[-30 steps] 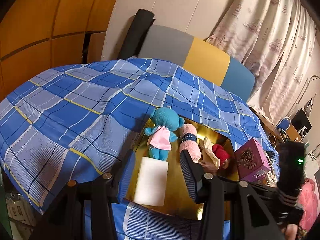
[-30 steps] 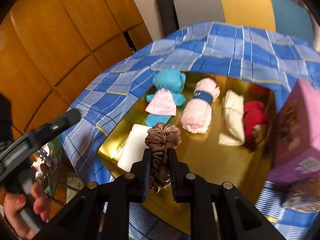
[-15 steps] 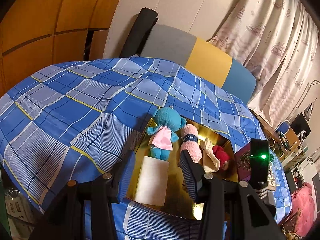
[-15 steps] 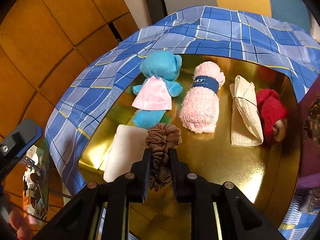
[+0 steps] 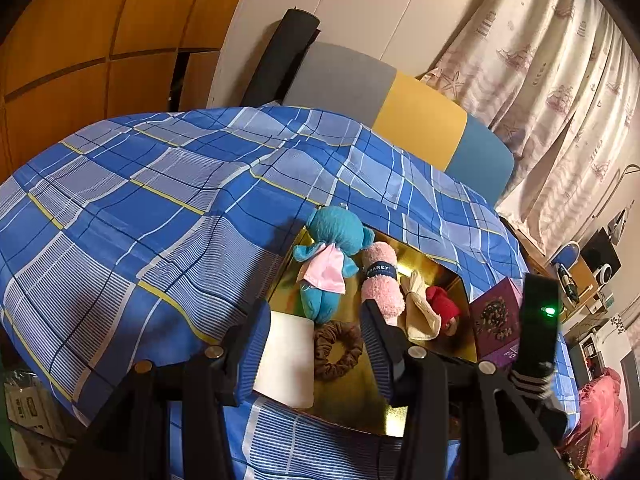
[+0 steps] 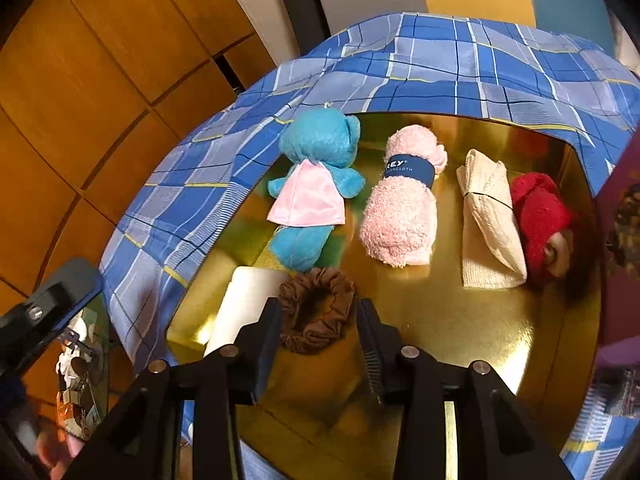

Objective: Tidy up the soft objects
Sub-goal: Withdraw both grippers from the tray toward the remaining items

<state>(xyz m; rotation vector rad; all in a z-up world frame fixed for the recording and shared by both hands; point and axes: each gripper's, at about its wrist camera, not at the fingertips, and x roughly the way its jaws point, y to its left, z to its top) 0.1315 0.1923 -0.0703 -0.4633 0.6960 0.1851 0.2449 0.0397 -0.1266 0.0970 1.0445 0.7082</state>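
My right gripper [image 6: 318,330] is spread open around a brown scrunchie [image 6: 316,310], which seems to lie loose on the gold tray [image 6: 460,328]. My left gripper [image 5: 316,344] hangs open.

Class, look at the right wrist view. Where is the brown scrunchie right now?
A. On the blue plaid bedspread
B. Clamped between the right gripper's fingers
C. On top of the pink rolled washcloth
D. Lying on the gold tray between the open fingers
D: the brown scrunchie lies flat on the gold tray, with the right gripper open around it and gaps on both sides.
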